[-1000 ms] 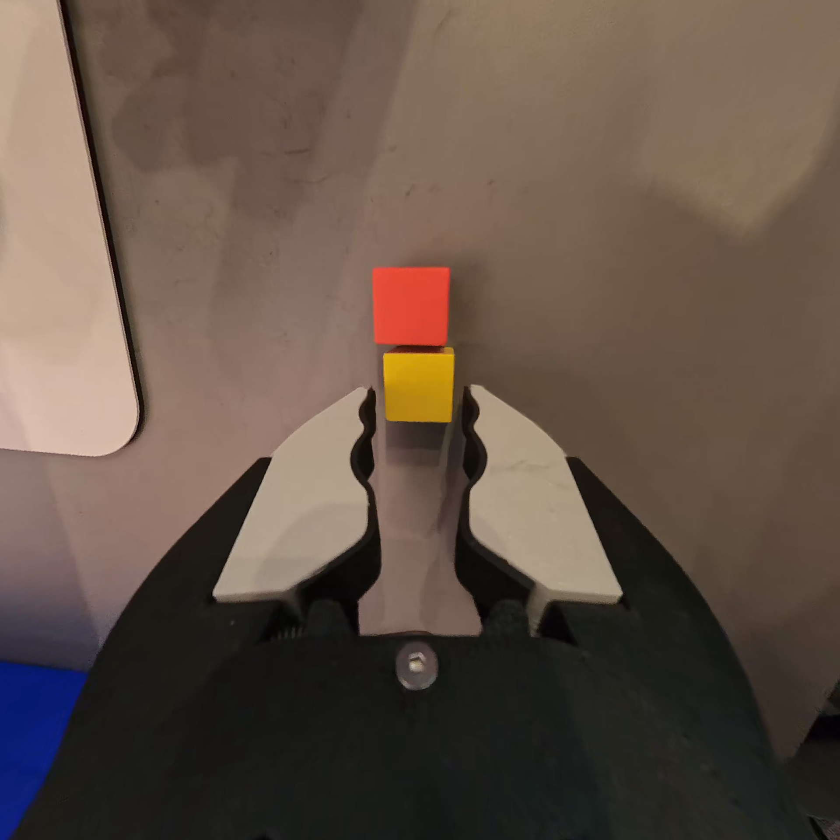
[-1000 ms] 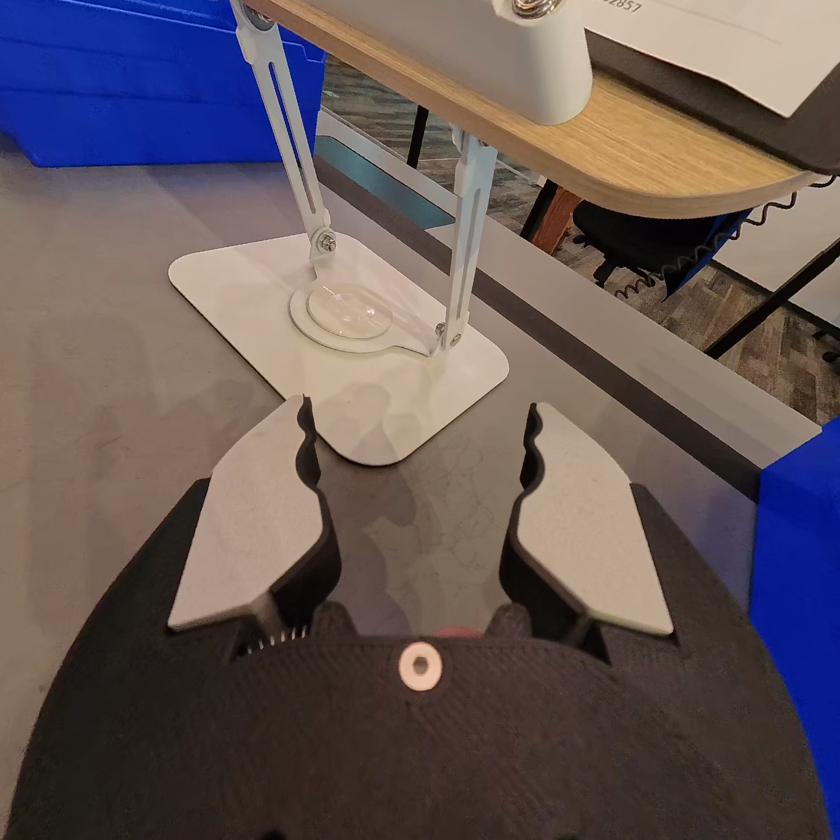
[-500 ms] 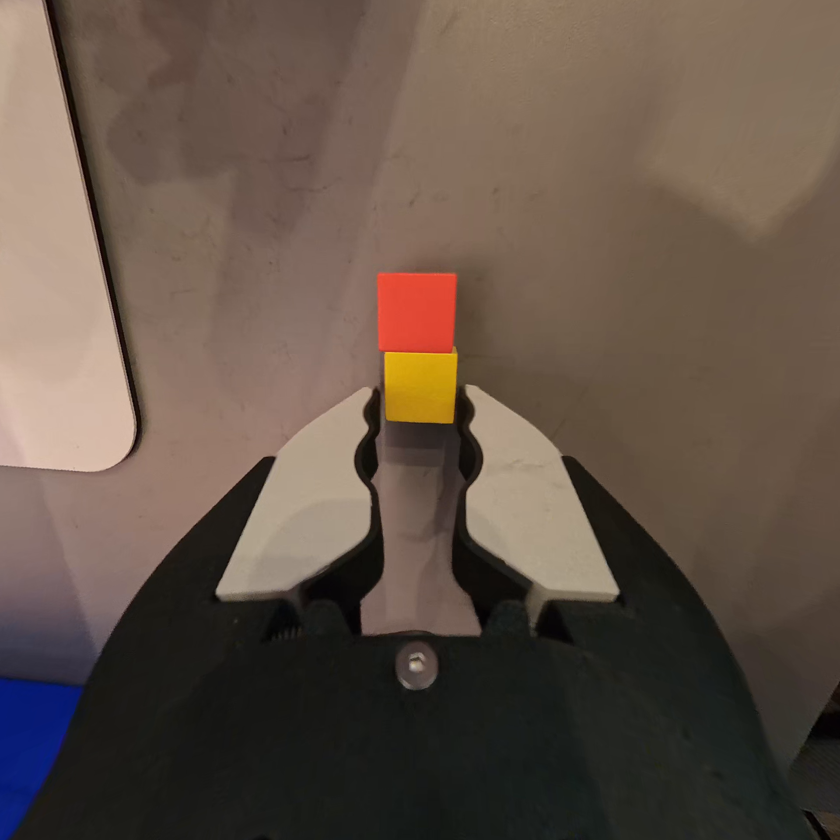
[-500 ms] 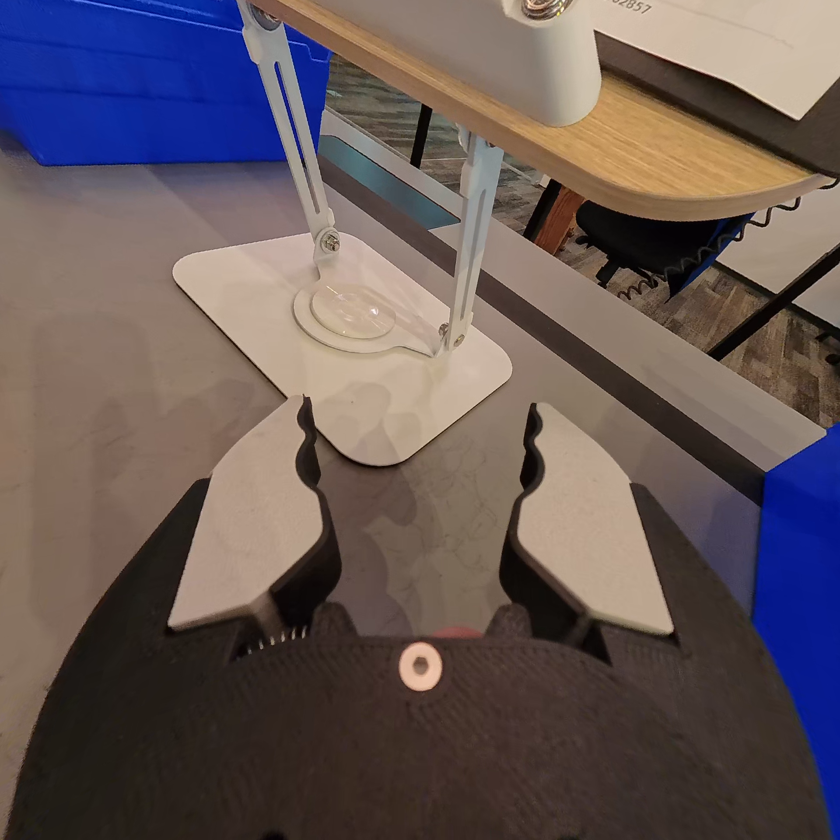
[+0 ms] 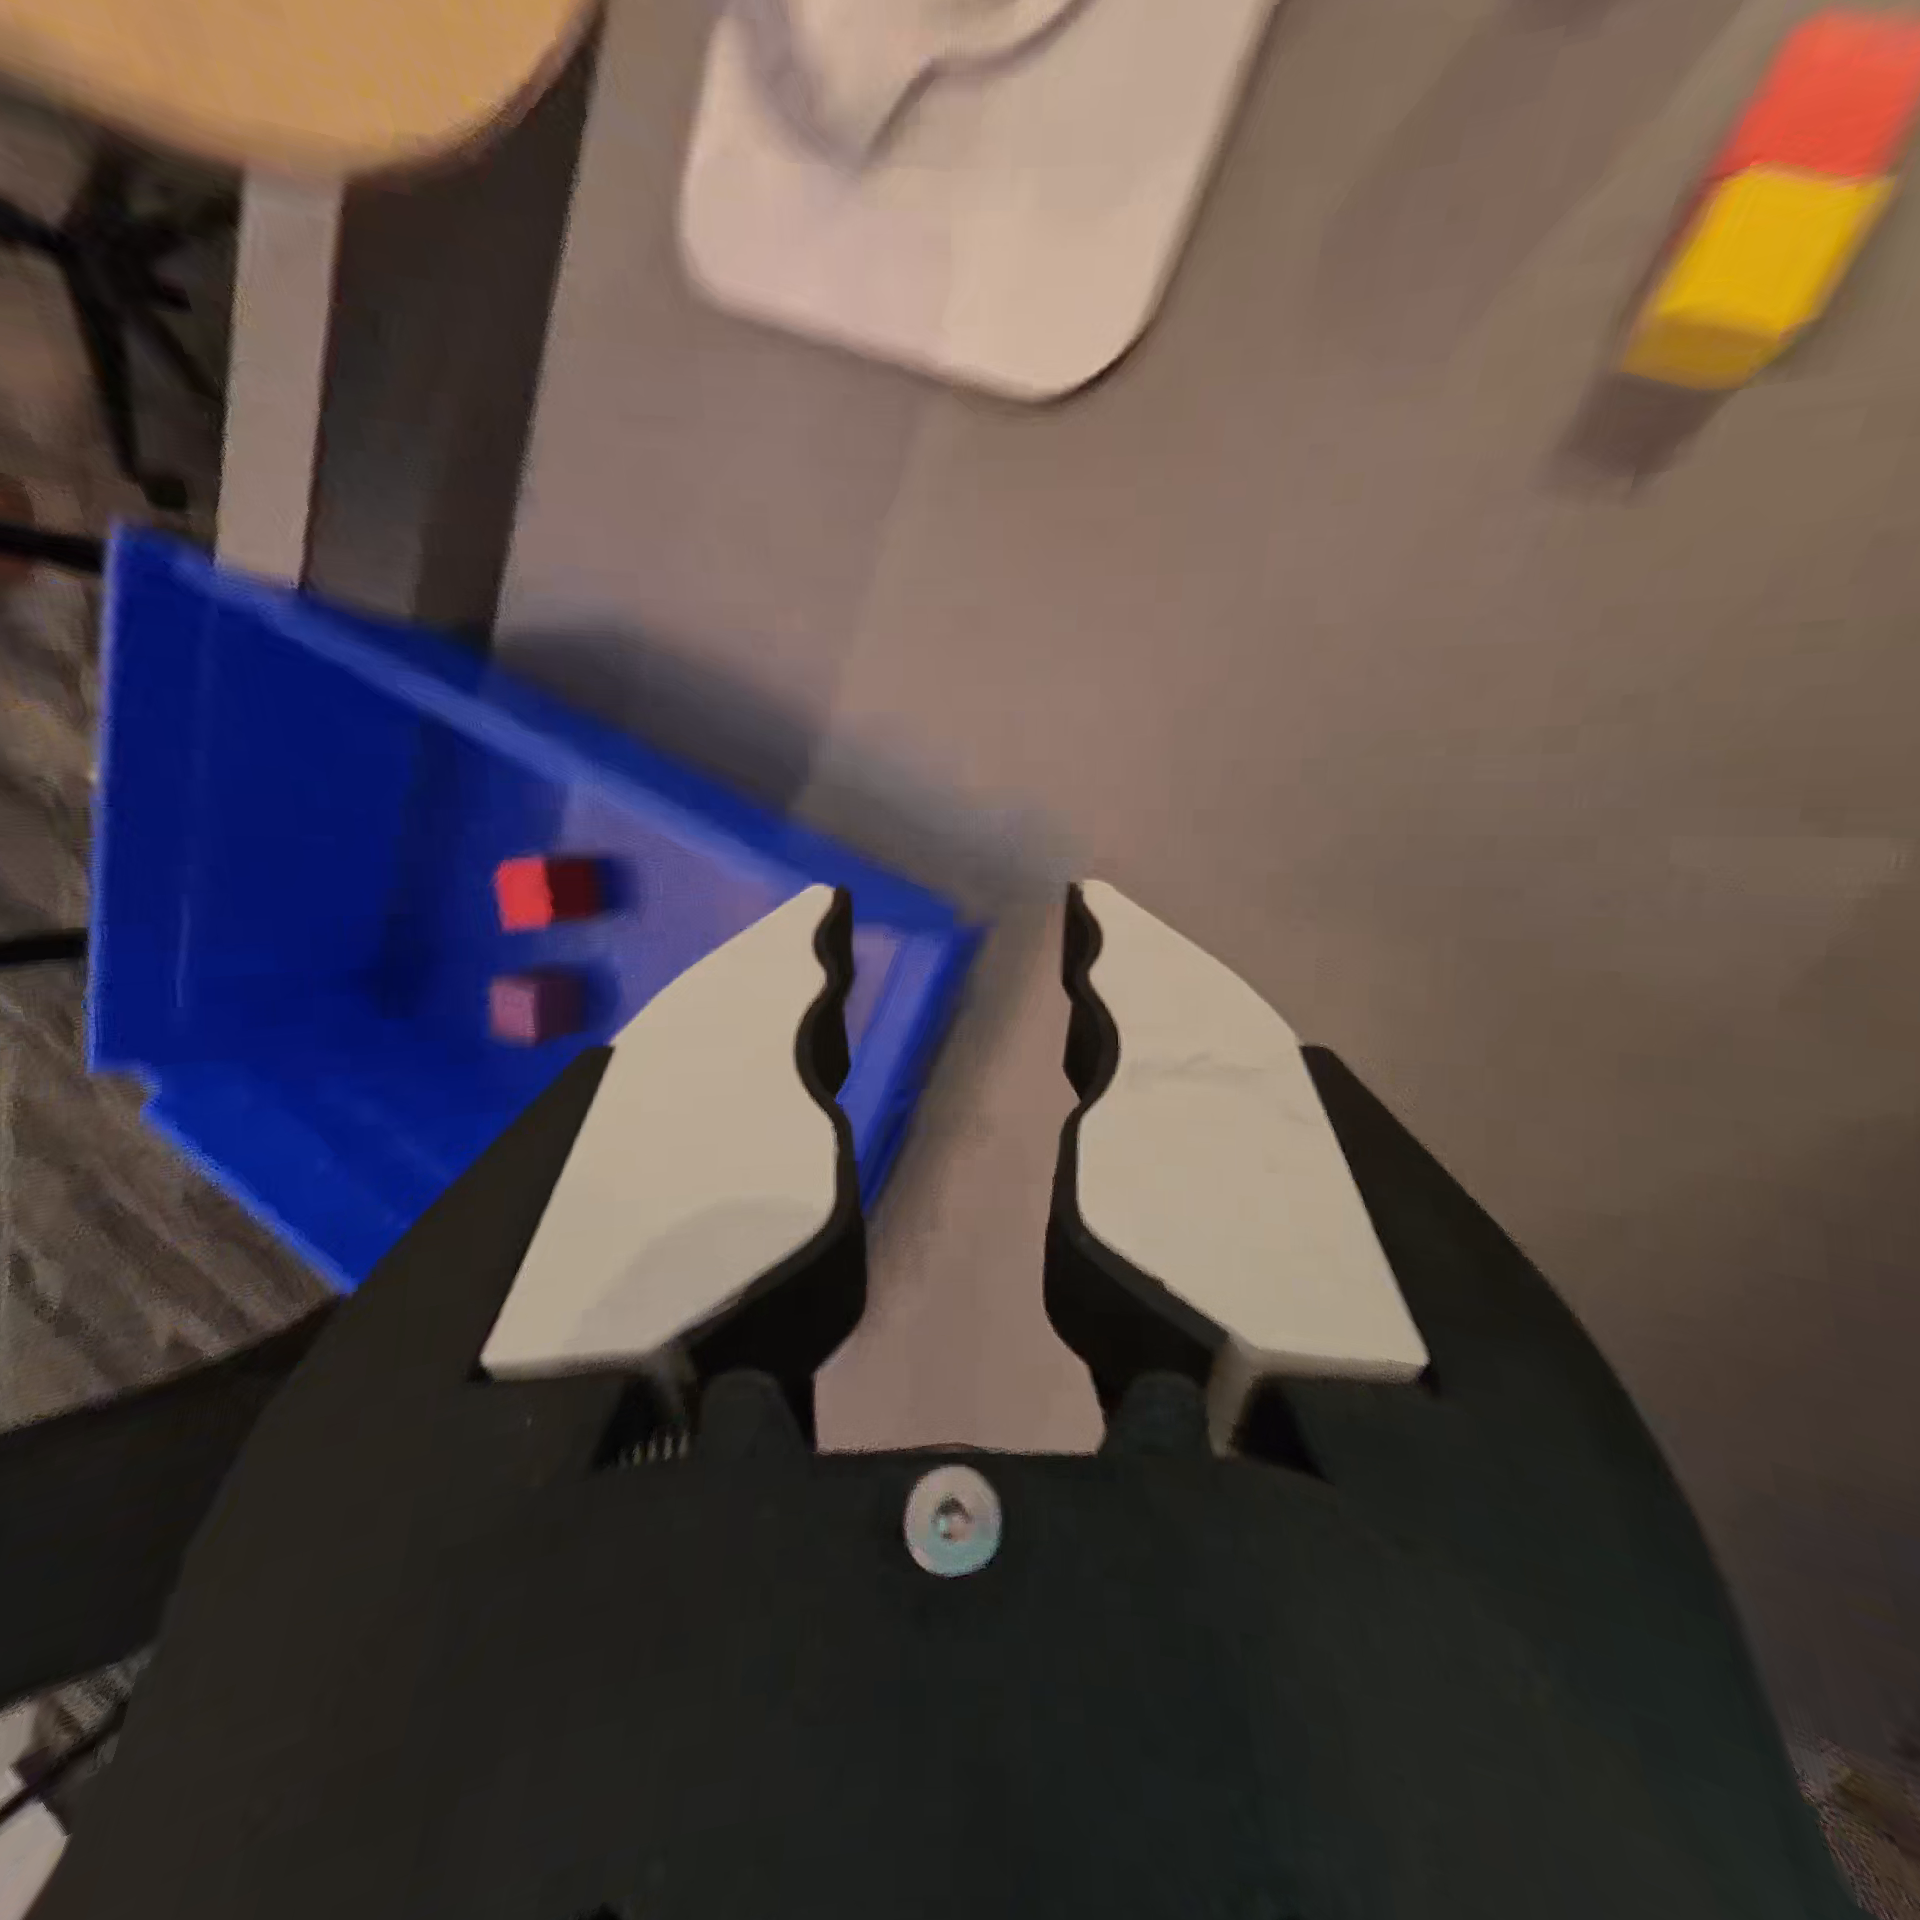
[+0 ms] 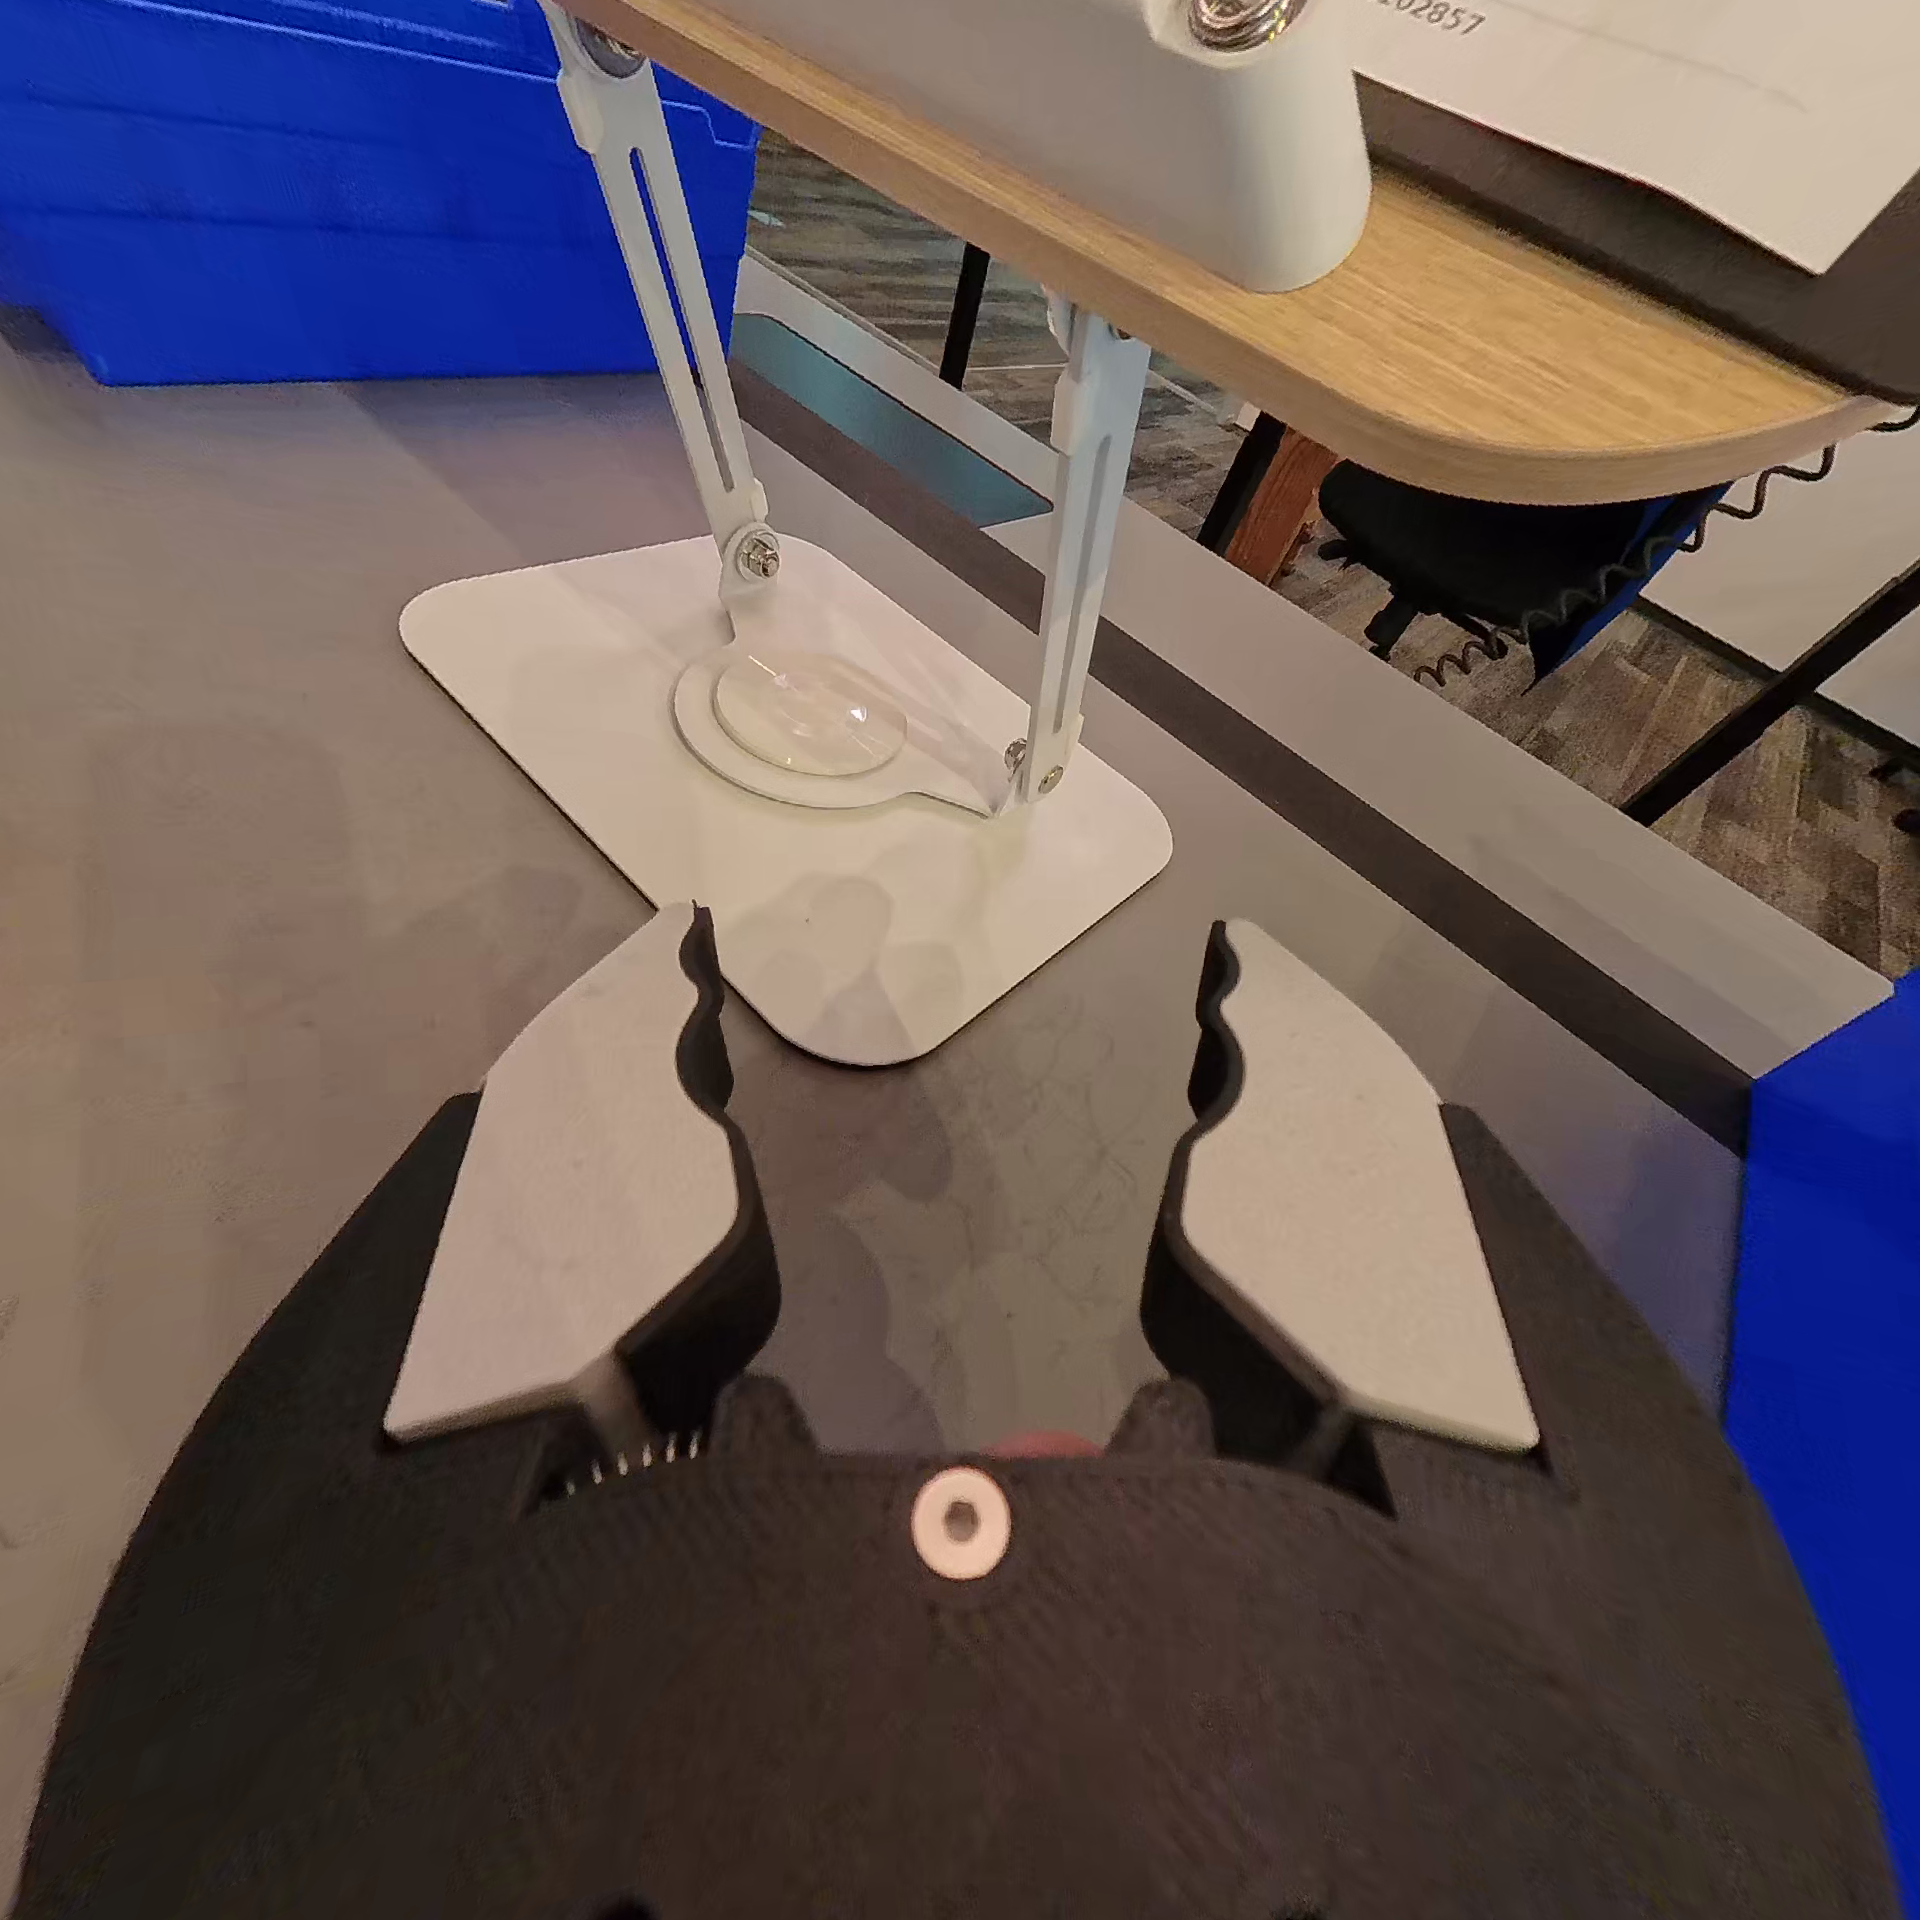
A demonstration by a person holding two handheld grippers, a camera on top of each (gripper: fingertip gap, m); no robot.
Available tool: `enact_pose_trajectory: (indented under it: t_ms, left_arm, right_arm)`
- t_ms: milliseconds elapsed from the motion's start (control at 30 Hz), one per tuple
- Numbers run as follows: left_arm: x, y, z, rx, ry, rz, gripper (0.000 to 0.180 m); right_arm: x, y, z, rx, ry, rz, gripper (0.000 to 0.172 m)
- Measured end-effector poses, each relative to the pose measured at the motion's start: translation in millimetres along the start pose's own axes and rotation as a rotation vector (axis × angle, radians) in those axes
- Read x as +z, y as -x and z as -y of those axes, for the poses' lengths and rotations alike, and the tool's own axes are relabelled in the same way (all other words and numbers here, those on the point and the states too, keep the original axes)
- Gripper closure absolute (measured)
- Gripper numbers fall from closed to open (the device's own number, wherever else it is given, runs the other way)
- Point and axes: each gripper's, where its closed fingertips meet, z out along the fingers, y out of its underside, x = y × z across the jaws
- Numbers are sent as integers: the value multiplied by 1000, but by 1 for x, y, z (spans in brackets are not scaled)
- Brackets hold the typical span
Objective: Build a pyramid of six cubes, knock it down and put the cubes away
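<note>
My left tongs [image 5: 951, 914] are spread with nothing between the fingers, hanging over the grey table [image 5: 1351, 727] right at the corner of the blue bin [image 5: 312, 831]. This view is blurred, but I can make out two cubes lying in the bin: a red cube [image 5: 545, 891] and, just below it in the view, a purple cube [image 5: 532, 1006], close together and apart from the bin walls. Up at the far right of the left view, an orange-red cube [image 5: 1829, 99] and a yellow cube [image 5: 1756, 275] sit touching each other on the table, well away from my fingers. Between them and the bin lies the white base plate [image 5: 935, 239] of a stand. My right tongs [image 6: 956, 935] are spread wide too, gripping nothing, poised above the dark tabletop just short of that same white base plate [image 6: 582, 665], whose two slotted arms rise to a wooden shelf [image 6: 1455, 343]. More blue bins show at the far left [image 6: 312, 208] and right edge [image 6: 1829, 1351].
</note>
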Motion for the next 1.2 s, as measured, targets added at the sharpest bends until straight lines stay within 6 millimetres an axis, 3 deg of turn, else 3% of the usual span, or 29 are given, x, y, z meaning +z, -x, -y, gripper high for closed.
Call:
enact_pose_trajectory:
  t_ms: [67, 167, 333, 433, 600, 700, 767, 867, 1000, 1100, 1200]
  left_arm:
    - [5, 49, -38, -58, 65, 37, 143]
    - [34, 95, -94, -6, 246, 37, 140]
    - [85, 124, -147, 71, 466, -30, 138]
    - [105, 130, -159, 119, 540, -44, 137]
    - [121, 132, -160, 112, 538, -73, 150]
    - [116, 136, -156, 91, 517, -57, 151]
    - [98, 136, -153, 75, 514, -34, 151]
    - [54, 121, -131, 44, 454, 7, 152]
    - [4, 69, -83, 63, 363, 36, 152]
    - [-3, 12, -43, 59, 292, -19, 152]
    - [11, -41, -16, 123, 288, -75, 152]
  right_arm:
    - [0, 0, 0, -1, -1, -1, 83]
    - [0, 0, 0, 2, -4, -2, 83]
    - [0, 0, 0, 4, 2, 4, 83]
    - [0, 0, 0, 5, 2, 7, 83]
    - [1, 1, -1, 2, 8, 11, 83]
    - [1, 1, -1, -2, 9, 12, 83]
    - [1, 1, -1, 1, 7, 11, 83]
    - [1, 1, -1, 2, 9, 11, 83]
    - [2, 2, -2, -6, 15, 10, 84]
    - [2, 2, -2, -9, 15, 8, 84]
    - [2, 2, -2, -11, 14, 7, 84]
